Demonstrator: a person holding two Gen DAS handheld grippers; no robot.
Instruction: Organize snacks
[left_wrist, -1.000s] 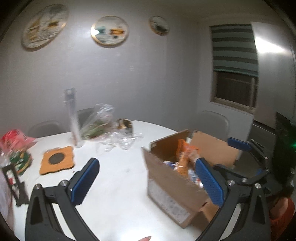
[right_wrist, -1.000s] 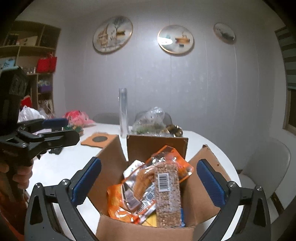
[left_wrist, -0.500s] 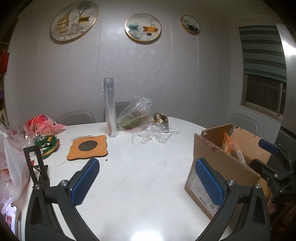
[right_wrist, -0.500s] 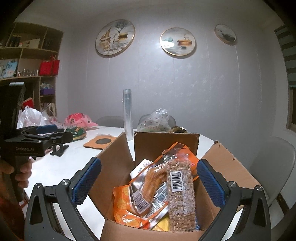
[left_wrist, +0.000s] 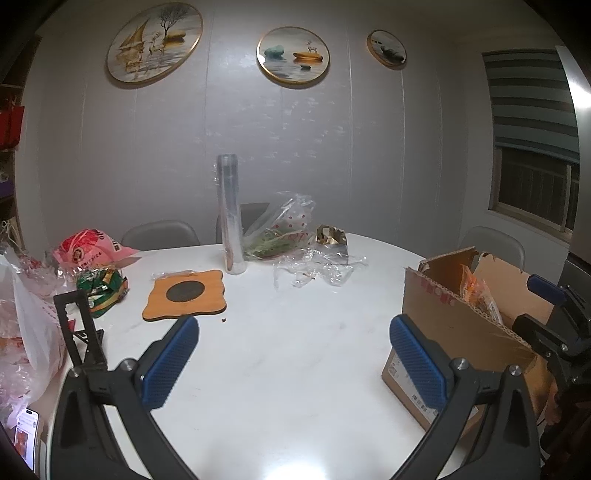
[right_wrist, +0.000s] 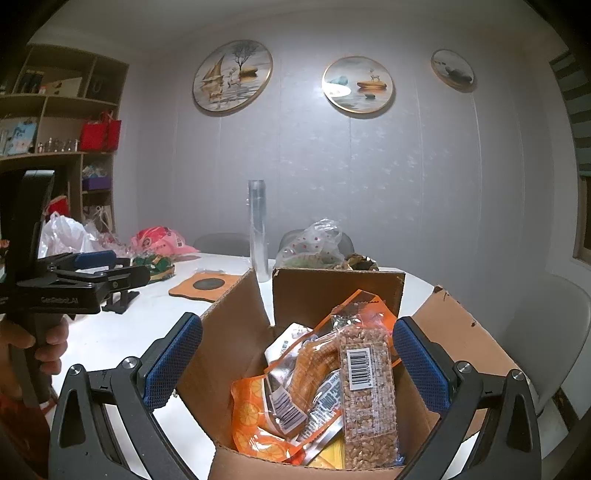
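An open cardboard box (right_wrist: 332, 284) of snack packets stands on the white table, right in front of my right gripper (right_wrist: 297, 363). On top lie a clear grain bar with a barcode (right_wrist: 367, 398) and orange packets (right_wrist: 258, 417). My right gripper is open and empty, its blue pads either side of the box mouth. In the left wrist view the same box (left_wrist: 454, 328) stands at the right. My left gripper (left_wrist: 295, 356) is open and empty over bare tabletop, left of the box. The right gripper (left_wrist: 554, 317) shows past the box.
At the table's far side stand a tall clear roll (left_wrist: 231, 214), crumpled plastic bags (left_wrist: 288, 229) and an orange mat (left_wrist: 186, 293). A pink bag (left_wrist: 92, 251), green packet (left_wrist: 103, 290) and black stand (left_wrist: 79, 332) sit left. Grey chairs ring the table; shelves (right_wrist: 55, 122) stand far left.
My left gripper has swung left away from the box, which slid from centre to the right edge of its view. The right gripper drifted slightly, staying over the box. Both stayed open.
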